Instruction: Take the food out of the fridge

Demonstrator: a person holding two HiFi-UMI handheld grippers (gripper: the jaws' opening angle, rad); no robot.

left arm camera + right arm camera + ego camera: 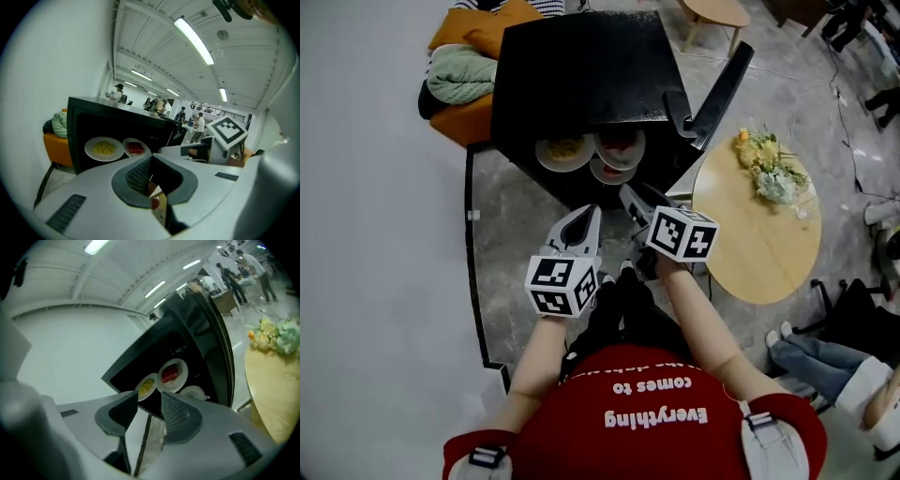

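Observation:
The black fridge (581, 75) stands open in front of me, its door (722, 94) swung out to the right. On a shelf inside sit a plate of yellow food (564, 150), a plate of red food (620, 143) and a third white plate (609, 172). The same plates show in the right gripper view: yellow (147, 386), red (171, 373), white (193, 392). My left gripper (589, 216) points at the fridge from short of it, jaws together and empty (151, 161). Beside it, my right gripper (636, 199) is open, with nothing between its pads (150, 397).
A round wooden table (759, 234) with a bunch of flowers (769, 164) stands right of the fridge door. An orange seat with green cloth (464, 75) sits left of the fridge. A white wall runs along the left. A seated person's legs (825, 356) are at lower right.

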